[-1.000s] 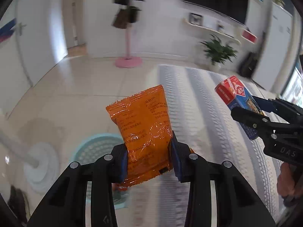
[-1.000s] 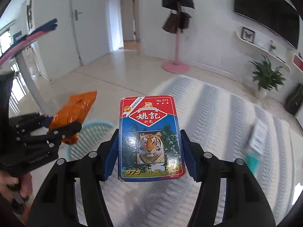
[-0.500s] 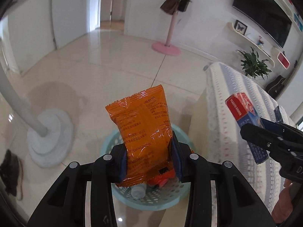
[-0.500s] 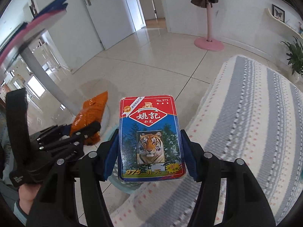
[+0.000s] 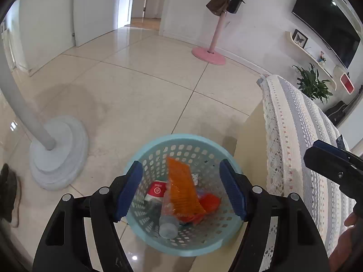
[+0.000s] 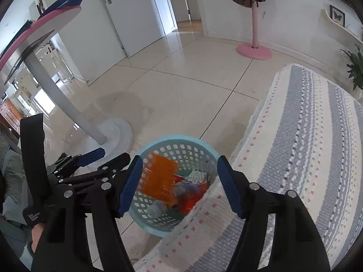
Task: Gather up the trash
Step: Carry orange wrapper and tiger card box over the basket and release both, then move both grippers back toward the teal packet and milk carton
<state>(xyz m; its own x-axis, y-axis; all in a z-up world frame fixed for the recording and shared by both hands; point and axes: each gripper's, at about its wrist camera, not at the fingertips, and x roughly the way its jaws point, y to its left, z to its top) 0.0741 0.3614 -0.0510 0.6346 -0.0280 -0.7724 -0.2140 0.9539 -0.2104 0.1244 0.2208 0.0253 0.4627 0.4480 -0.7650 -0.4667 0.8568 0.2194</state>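
A light blue perforated basket (image 5: pixel 156 142) stands on the floor beside the table; it also shows in the right wrist view (image 6: pixel 158 144). The orange snack bag (image 5: pixel 181 190) lies inside it among other trash, blurred in the right wrist view (image 6: pixel 158 176). My left gripper (image 5: pixel 181 190) is open and empty right above the basket. My right gripper (image 6: pixel 179 185) is open and empty above the basket's edge and the table corner. The playing-card box is not clearly visible.
A table with a striped grey and white cloth (image 6: pixel 306 147) borders the basket on the right. A white pedestal base (image 5: pixel 56 149) stands on the floor to the left. A pink coat stand (image 5: pixel 208 54) is farther back.
Both grippers opened. The orange bag dropped from the left gripper into the basket, and the card box left the right gripper. Both views moved closer over the basket.
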